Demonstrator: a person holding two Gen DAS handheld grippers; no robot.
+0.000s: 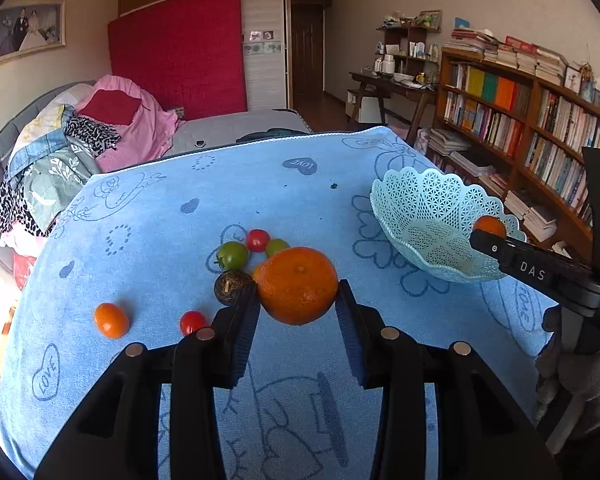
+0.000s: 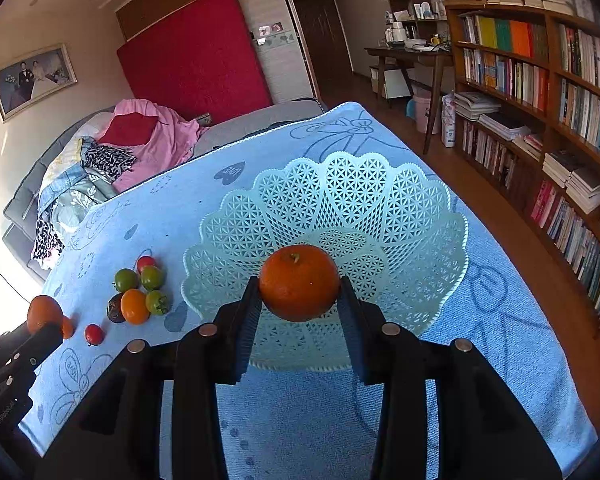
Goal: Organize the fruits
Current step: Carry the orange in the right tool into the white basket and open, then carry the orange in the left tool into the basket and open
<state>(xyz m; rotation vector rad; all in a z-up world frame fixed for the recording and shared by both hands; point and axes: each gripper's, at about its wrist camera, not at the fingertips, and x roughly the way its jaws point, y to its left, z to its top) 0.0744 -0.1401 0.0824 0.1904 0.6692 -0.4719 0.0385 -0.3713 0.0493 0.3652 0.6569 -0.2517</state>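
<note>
My left gripper (image 1: 298,294) is shut on a large orange tangerine (image 1: 298,285) above the blue towel (image 1: 180,360). My right gripper (image 2: 299,295) is shut on another tangerine (image 2: 299,282) and holds it over the near side of the pale green lattice basket (image 2: 380,200), which holds no fruit. Loose on the towel lie a small orange fruit (image 1: 111,320), a red tomato (image 1: 192,322), a dark brown fruit (image 1: 230,289), green tomatoes (image 1: 233,255) and a red one (image 1: 257,240). The basket (image 1: 420,208) shows at the right in the left wrist view.
The towel covers a table that ends at a bed with piled clothes (image 1: 80,140) behind and at the left. A bookshelf (image 2: 560,120) lines the right wall. The right gripper's body (image 1: 540,272) reaches over the basket in the left wrist view.
</note>
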